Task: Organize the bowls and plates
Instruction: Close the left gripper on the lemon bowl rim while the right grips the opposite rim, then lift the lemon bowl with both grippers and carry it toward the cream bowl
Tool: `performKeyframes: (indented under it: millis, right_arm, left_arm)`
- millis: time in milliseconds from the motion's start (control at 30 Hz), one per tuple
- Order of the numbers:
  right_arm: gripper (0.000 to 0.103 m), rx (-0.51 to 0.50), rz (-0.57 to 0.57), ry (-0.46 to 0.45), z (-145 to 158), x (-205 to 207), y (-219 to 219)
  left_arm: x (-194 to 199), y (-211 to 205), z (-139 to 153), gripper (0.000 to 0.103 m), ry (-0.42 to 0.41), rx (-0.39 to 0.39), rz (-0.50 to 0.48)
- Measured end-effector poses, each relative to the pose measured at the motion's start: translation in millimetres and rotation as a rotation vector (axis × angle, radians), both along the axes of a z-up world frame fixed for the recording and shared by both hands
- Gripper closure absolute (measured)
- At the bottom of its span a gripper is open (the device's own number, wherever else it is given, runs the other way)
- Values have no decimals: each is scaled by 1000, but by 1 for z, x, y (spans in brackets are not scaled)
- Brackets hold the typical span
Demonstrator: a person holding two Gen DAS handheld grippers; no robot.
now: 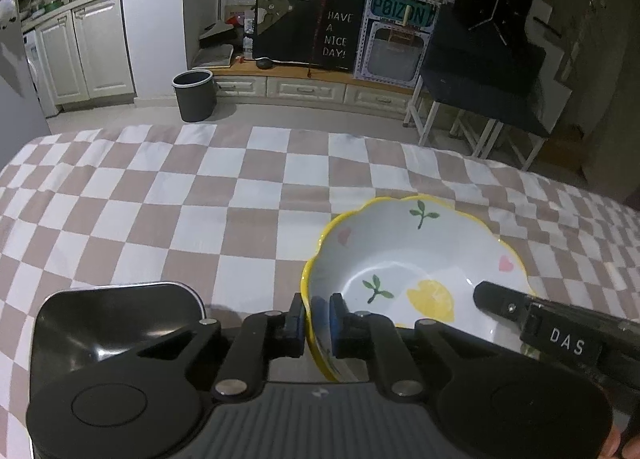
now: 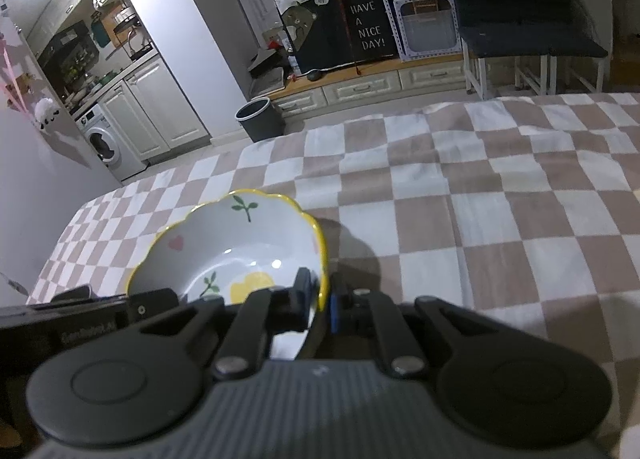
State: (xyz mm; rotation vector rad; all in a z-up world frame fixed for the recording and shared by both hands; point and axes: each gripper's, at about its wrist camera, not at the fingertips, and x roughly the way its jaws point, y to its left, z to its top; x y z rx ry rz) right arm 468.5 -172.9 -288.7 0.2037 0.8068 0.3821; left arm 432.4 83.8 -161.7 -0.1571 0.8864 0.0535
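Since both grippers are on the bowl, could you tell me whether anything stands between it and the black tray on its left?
Nothing visible does. The bowl, pinched at opposite rims by the left gripper and right gripper, sits beside the black tray; only checkered cloth lies between.

The bowl [image 1: 416, 259] is white inside with a wavy yellow rim, painted with green sprigs, pale pink hearts and one yellow flower at the bottom. The tablecloth [image 1: 200, 199] under it is a checkerboard of dusty pink-brown and white squares. Both grippers are black — the left gripper [image 1: 316, 323] and the right gripper [image 2: 318, 309] each show blue pads on their fingers, and grey ribbed bodies. A black tray [image 1: 112, 323] lies at the left. Farther back stands a dark grey bin [image 1: 194, 95], cream-white cabinets [image 1: 92, 47], and a black board [image 1: 336, 35] with white lettering — beside it a teal sign [image 1: 402, 11].
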Motion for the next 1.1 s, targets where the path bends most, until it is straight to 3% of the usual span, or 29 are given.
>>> performKeyframes:
  millis: [333,800,1100]
  right_arm:
    - [92,8,-29,16,7,-11,-10]
    - [92,36,-67,-90,82,-72,-35]
    - [92,17,-52,-126,106,-123,-40]
  left_arm:
    - [-12,-12,15,93,-18,-11,-28]
    - [-71,-37,94,93,-141,-5,-56]
    - [-116,-40,120,94,-179,-2,-48]
